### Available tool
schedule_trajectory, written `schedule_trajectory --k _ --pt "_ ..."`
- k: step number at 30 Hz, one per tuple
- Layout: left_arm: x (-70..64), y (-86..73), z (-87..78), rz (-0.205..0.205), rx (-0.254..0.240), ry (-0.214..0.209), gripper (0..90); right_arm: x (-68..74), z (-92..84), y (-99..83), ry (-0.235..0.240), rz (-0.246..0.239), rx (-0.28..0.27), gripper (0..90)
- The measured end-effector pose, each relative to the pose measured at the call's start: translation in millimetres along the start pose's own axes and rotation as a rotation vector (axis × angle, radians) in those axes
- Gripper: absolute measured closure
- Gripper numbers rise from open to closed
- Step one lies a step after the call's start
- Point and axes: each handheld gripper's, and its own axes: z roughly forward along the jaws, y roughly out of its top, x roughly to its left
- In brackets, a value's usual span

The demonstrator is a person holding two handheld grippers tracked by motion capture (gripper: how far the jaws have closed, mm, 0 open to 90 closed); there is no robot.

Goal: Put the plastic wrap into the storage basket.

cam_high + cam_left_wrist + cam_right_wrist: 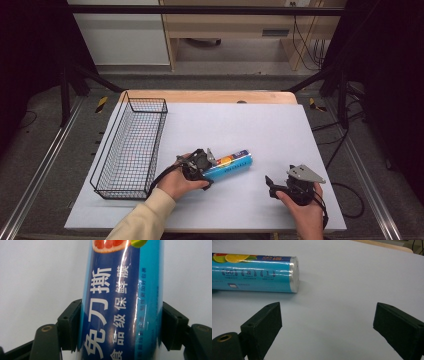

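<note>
your left gripper [212,167] clamps the blue roll [231,165] at its end nearest the basket [131,145], ready to lift, while your right gripper [270,181] waits open near the tabletop's [260,125] front edge.

We see a black wire basket [131,147], long and narrow, lying on the white table surface [240,125] well to the left of the left jaws, its length running away from us. A strip of wooden table edge [210,96] shows far beyond both pairs of jaws. Past it we see a grey floor [220,70], pale wooden furniture [235,22] and dangling black cables [305,45].
</note>
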Motion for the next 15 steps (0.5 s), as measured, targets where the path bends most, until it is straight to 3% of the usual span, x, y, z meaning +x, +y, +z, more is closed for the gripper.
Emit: schedule_trajectory --k 7,15 --pt "-0.5 0.5 -0.6 0.005 0.000 -0.001 30.4 -0.1 0.0 0.0 0.001 0.002 0.000 8.6" --pt "-1.0 -0.5 -2.5 -0.017 -0.003 -0.008 31.1 -0.1 0.0 0.0 0.001 0.002 0.000 8.6"
